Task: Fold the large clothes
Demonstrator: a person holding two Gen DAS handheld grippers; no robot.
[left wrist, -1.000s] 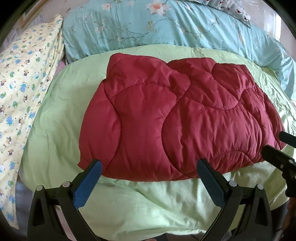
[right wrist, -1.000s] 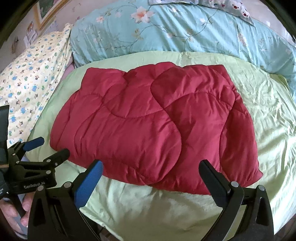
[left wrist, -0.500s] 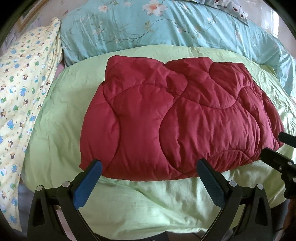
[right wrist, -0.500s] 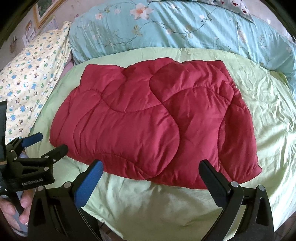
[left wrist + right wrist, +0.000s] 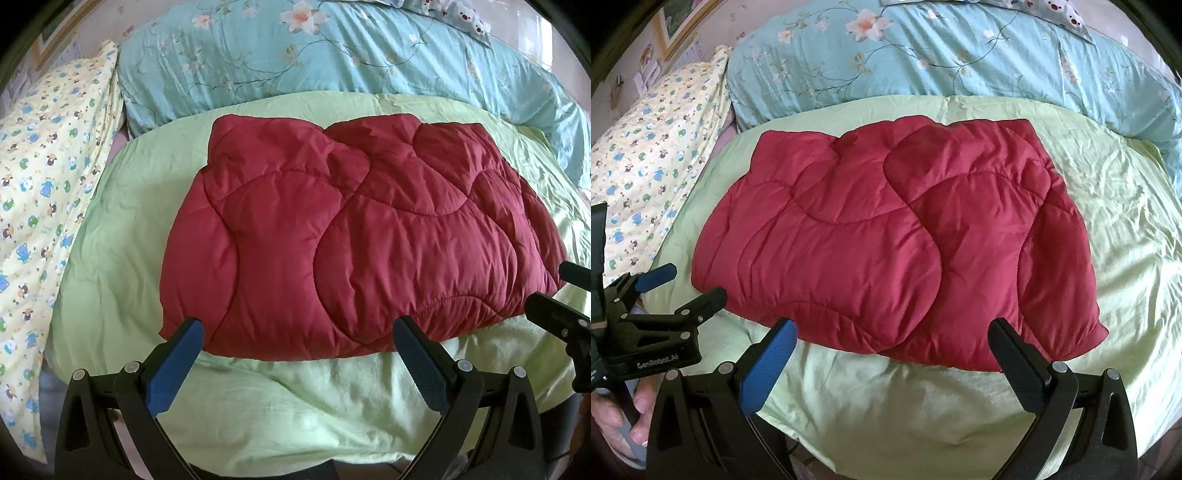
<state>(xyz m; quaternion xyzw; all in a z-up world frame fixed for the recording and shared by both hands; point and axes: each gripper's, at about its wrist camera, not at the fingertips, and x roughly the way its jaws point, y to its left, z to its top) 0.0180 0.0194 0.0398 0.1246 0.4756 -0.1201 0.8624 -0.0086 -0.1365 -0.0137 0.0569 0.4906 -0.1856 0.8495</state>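
A dark red quilted padded garment (image 5: pixel 354 236) lies folded into a thick rectangle on the light green sheet (image 5: pixel 295 406); it also shows in the right wrist view (image 5: pixel 886 236). My left gripper (image 5: pixel 299 332) is open and empty, hovering over the garment's near edge. My right gripper (image 5: pixel 892 336) is open and empty, also over the near edge, further right. The left gripper shows at the left of the right wrist view (image 5: pixel 690 282), the right gripper at the right edge of the left wrist view (image 5: pixel 550 291). Neither touches the garment.
A rolled light blue floral duvet (image 5: pixel 332 59) lies along the far side of the bed. A yellow patterned pillow (image 5: pixel 40 184) lies at the left. The green sheet's near edge (image 5: pixel 923 443) drops off below the grippers.
Both grippers have drifted slightly, so the garment sits a little higher and to the side in each view. The garment has not moved. Both jaws stay open.
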